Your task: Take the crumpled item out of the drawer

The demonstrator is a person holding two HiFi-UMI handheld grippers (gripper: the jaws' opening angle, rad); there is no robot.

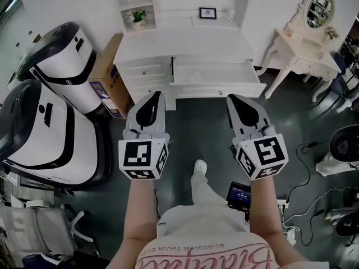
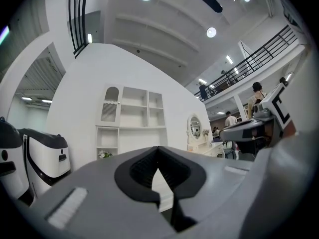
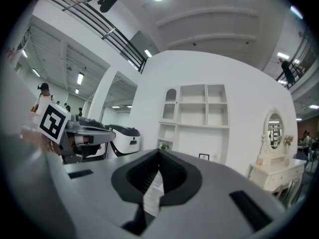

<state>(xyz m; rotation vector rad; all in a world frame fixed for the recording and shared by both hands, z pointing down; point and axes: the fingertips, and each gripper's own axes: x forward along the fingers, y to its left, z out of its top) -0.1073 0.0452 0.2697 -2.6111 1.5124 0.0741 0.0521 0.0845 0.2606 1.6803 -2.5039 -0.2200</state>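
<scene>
A white desk (image 1: 179, 45) stands ahead against the wall, and its right-hand drawer (image 1: 219, 88) is pulled out towards me. The drawer's inside looks plain white from here; no crumpled item shows in any view. My left gripper (image 1: 155, 95) and right gripper (image 1: 232, 98) are held side by side over the dark floor, a short way before the desk, both pointing at it. In the left gripper view the left gripper (image 2: 158, 149) has its tips together with nothing between them. The right gripper (image 3: 159, 151) looks the same in the right gripper view, shut and empty.
Two large white-and-black machines (image 1: 53, 60) (image 1: 45, 136) stand at the left, with a cardboard box (image 1: 106, 74) beside the desk. A white dressing table with a mirror (image 1: 305, 52) is at the right. Cables and a power strip (image 1: 291, 209) lie on the floor. My foot (image 1: 199, 167) is below.
</scene>
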